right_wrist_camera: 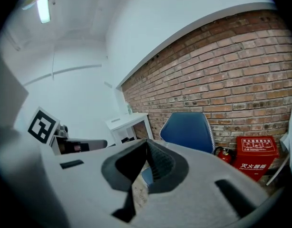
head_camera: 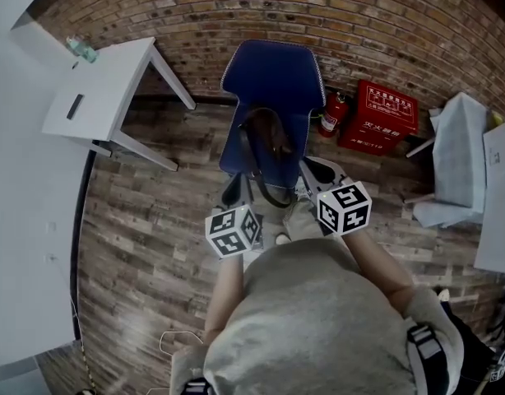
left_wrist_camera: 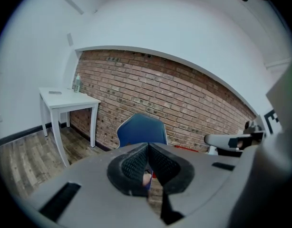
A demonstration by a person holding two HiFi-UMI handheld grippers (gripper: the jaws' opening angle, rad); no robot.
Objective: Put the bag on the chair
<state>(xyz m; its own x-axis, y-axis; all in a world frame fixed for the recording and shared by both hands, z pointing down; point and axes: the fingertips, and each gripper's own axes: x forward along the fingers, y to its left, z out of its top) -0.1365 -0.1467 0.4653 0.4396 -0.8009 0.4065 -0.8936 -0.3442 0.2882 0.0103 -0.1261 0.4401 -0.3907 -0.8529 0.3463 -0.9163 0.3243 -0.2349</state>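
A blue chair (head_camera: 269, 76) stands against the brick wall, also in the left gripper view (left_wrist_camera: 136, 129) and the right gripper view (right_wrist_camera: 186, 127). A brown bag (head_camera: 265, 138) lies on its seat, and its dark strap (head_camera: 273, 196) loops over the seat's front edge. My left gripper (head_camera: 233, 190) and right gripper (head_camera: 308, 176) hover just in front of the seat, either side of the strap loop. Both sets of jaws are pressed together, left (left_wrist_camera: 148, 145) and right (right_wrist_camera: 147, 141), with nothing showing between them. The bag is hidden in both gripper views.
A white table (head_camera: 113, 89) with a bottle (head_camera: 81, 49) stands left of the chair. A fire extinguisher (head_camera: 333, 112) and a red box (head_camera: 380, 115) sit at the wall to the right. White furniture (head_camera: 458, 155) lines the right side. The floor is wood planks.
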